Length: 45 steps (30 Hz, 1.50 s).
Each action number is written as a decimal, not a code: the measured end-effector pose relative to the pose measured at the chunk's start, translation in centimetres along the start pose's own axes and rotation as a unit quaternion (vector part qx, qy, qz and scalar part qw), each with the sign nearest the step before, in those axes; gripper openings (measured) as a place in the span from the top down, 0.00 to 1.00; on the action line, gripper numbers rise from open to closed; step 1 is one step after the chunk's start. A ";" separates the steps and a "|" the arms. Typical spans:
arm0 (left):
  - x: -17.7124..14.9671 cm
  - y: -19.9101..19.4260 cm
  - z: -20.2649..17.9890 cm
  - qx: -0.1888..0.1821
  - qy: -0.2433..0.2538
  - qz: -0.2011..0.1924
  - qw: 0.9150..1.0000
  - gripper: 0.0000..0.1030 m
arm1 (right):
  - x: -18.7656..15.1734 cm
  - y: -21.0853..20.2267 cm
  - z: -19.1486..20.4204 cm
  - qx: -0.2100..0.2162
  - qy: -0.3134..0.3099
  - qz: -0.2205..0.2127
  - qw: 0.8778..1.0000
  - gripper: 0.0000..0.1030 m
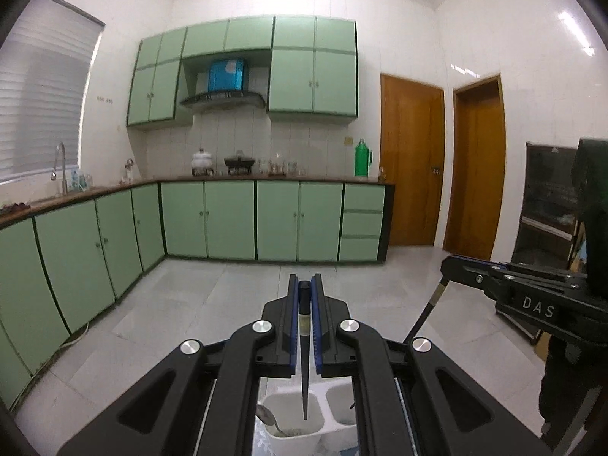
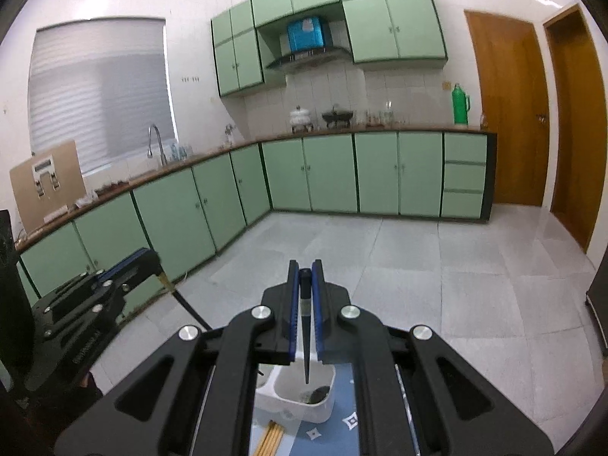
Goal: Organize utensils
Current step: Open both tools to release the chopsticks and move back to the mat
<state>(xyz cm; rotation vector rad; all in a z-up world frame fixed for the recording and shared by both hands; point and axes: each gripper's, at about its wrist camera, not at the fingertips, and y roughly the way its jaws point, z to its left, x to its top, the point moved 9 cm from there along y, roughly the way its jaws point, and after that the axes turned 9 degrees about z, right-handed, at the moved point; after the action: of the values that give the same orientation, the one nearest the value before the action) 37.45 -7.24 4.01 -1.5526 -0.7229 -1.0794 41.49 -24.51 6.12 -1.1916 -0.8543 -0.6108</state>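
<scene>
My left gripper (image 1: 304, 288) is shut on a black chopstick (image 1: 304, 345) that hangs point-down over the left compartment of a white utensil holder (image 1: 292, 437); a metal spoon (image 1: 268, 420) leans in that compartment. My right gripper (image 2: 304, 269) is shut on another black chopstick (image 2: 306, 342), its tip above the right compartment of the holder (image 2: 300, 399), where something dark lies. The right gripper also shows in the left wrist view (image 1: 478, 266), and the left gripper in the right wrist view (image 2: 144, 258). Wooden chopsticks (image 2: 269, 437) lie on the blue mat.
The holder stands on a blue patterned mat (image 2: 334, 429). Beyond is a tiled floor (image 1: 212, 304), green cabinets (image 1: 228, 220) along the walls and two wooden doors (image 1: 410, 163). A dark shelf unit (image 1: 547, 197) stands at the right.
</scene>
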 end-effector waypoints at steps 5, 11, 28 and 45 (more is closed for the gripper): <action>-2.7 2.9 0.4 -0.012 -0.009 0.043 0.999 0.94 | -2.4 3.5 0.0 0.003 0.001 0.039 0.999 0.94; -2.8 2.1 1.6 -0.012 -0.014 0.050 0.999 0.73 | -3.1 3.2 0.5 0.007 0.003 0.040 0.999 0.81; -13.3 -9.0 3.1 0.014 -0.046 0.084 0.995 0.44 | -14.0 -7.6 -0.1 -0.008 0.047 0.011 0.999 0.33; -31.5 -6.7 3.8 0.045 -0.061 0.252 0.965 0.44 | -34.3 -3.4 5.3 -0.025 0.053 0.171 0.984 0.32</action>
<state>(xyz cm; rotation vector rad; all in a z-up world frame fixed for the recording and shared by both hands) 19.73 0.78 -21.98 -1.6165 -0.4124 -0.5695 18.46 -21.22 -19.81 -1.3032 -0.5304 -0.4103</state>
